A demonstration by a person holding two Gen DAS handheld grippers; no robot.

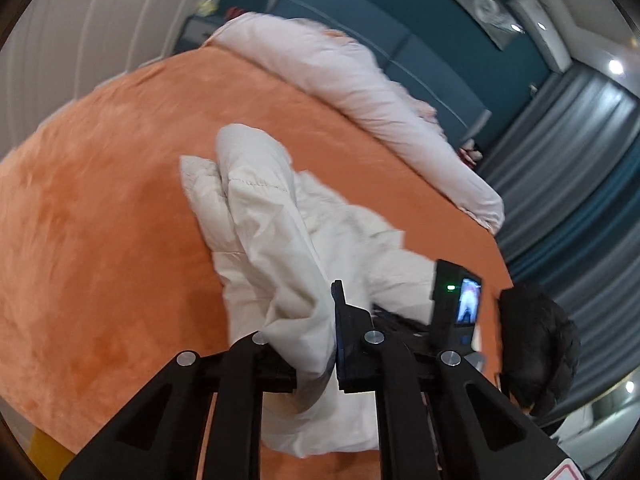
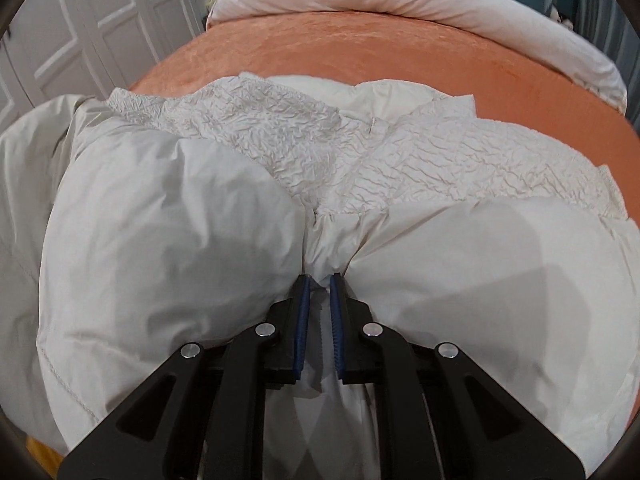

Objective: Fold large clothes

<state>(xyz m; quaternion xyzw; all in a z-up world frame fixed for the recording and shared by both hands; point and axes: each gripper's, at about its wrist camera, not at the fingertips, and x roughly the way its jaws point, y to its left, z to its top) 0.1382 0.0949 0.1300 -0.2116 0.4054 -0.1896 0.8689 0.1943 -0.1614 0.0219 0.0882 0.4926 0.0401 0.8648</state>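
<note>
A white puffy jacket point(image 1: 280, 220) lies crumpled on the orange bed point(image 1: 100, 220). In the left wrist view my left gripper point(image 1: 316, 300) is shut on a lifted fold of the jacket. The fabric drapes over and hides its left finger, and only the blue pad of the right finger point(image 1: 340, 320) shows. In the right wrist view the jacket point(image 2: 180, 220) fills the frame, crinkled lining uppermost. My right gripper point(image 2: 320, 280) is shut on a pinched seam of it between two padded bulges. The right gripper's black body with its lit screen point(image 1: 460, 304) shows behind the jacket.
A rolled pale duvet point(image 1: 380, 92) lies along the bed's far side. White wardrobe doors point(image 2: 80, 32) stand to the left. A dark blue headboard point(image 1: 400, 48) and grey curtains point(image 1: 580, 152) are beyond. A person's dark-haired head point(image 1: 536, 344) is at lower right.
</note>
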